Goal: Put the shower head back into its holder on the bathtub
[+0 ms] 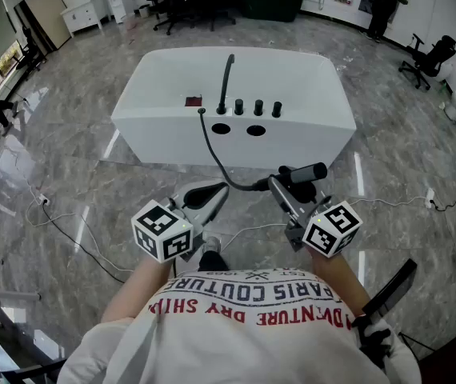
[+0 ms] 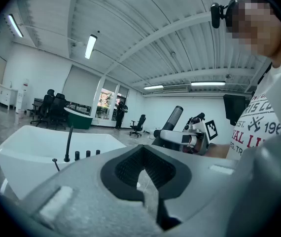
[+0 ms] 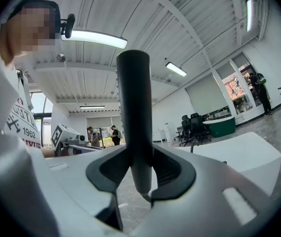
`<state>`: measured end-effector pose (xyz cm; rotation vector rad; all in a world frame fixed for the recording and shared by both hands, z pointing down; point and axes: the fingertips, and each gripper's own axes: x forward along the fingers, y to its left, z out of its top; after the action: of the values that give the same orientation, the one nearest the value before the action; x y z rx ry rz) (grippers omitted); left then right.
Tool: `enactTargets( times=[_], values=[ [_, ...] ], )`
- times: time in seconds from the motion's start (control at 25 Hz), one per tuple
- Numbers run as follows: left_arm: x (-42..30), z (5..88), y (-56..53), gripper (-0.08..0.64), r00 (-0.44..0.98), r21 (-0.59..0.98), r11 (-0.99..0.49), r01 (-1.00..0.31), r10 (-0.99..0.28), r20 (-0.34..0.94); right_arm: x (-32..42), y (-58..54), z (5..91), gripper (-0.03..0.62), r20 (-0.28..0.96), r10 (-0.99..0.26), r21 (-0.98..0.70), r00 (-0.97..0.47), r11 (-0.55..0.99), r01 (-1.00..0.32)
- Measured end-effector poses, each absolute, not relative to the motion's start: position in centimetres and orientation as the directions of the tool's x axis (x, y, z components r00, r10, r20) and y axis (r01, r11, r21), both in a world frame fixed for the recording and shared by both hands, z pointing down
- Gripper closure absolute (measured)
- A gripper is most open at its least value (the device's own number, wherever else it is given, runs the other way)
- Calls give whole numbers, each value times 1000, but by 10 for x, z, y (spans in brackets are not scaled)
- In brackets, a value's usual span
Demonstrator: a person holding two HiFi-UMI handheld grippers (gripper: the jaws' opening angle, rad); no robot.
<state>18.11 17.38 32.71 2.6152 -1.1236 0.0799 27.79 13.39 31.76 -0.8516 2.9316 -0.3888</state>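
the shower head sits right of centre in the head view, clamped in the right gripper, well short of the bathtub at upper centre. the left gripper is closed and empty. i'd keep the hose untwisted and approach the deck slowly.
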Motion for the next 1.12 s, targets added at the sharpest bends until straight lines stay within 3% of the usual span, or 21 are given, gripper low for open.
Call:
enactTargets(
  times=[1.12],
  values=[
    [162, 330, 153, 558, 655, 251, -608, -753, -729, 199, 268, 93, 301, 451, -56, -530, -286, -846, 821, -495]
  ],
)
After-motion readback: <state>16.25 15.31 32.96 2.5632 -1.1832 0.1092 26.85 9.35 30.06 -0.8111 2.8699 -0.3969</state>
